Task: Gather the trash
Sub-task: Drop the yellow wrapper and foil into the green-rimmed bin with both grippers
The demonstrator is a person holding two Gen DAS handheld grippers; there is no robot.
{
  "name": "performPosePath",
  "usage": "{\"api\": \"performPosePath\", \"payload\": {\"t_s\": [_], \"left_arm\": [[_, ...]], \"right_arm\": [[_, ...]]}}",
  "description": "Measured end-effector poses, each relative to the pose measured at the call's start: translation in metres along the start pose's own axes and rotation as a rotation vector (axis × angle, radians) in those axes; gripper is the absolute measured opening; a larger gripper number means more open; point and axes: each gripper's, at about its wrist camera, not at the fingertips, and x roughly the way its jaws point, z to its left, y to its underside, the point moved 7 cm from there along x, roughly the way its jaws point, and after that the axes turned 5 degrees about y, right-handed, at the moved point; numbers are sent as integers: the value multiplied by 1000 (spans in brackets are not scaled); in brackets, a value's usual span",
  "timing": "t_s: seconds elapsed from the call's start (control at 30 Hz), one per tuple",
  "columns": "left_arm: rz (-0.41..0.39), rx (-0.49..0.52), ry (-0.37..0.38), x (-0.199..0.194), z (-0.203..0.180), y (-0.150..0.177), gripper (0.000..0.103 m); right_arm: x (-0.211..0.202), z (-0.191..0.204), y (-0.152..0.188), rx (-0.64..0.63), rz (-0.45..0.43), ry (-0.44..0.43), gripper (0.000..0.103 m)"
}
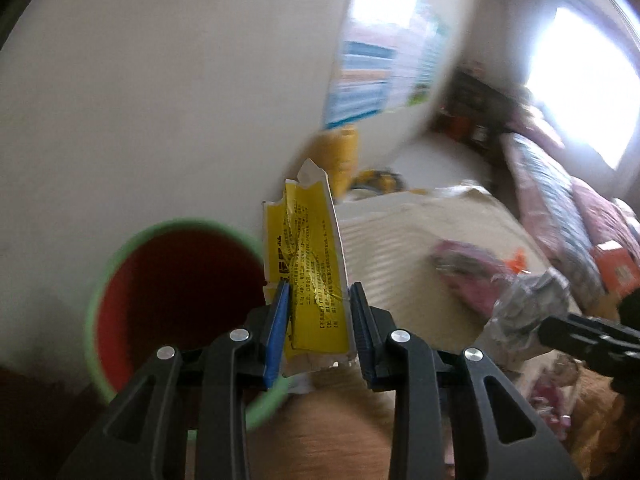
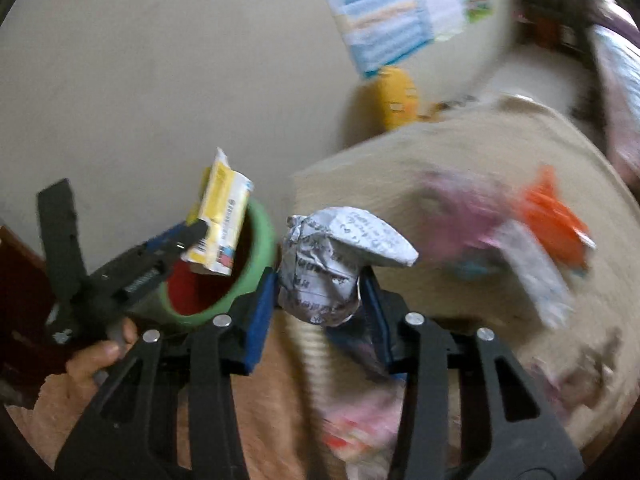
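Left gripper [image 1: 319,292] — yellow wrapper [image 1: 308,256] clamped

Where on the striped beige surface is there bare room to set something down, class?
The striped beige surface is bare along its near-left stretch, between the yellow packet in the left gripper and the pink wrapper. It is crowded to the right, around the pink wrapper, orange scrap and crumpled paper.
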Motion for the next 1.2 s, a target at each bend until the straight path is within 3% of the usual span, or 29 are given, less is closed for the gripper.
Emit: {"api": "performPosePath", "payload": {"t_s": [0.1,0.27,0.4,0.5,0.57,0.63,0.87,1.2], "left_arm": [[18,-52,-82,-2,48,6,28],[64,-111,-149,4,96,21,28],[83,-123,-156,7,106,29,29],[94,-118,-160,13,107,31,31],[91,-116,-169,13,108,33,44],[79,-114,-172,17,109,29,50],[64,-97,-165,14,98,29,51],[35,-28,-106,3,41,9,51]], "right_arm": [[26,40,-10,-60,27,-61,42],[77,96,-25,-141,100,-121,43],[103,107,-31,-129,127,-134,50],[107,110,-33,-117,119,-121,66],[107,111,-36,-114,111,-115,66],[103,107,-37,-109,100,-110,66],[63,71,-24,-92,47,-40,66],[-15,-27,-2,44,-57,138,69]]}}
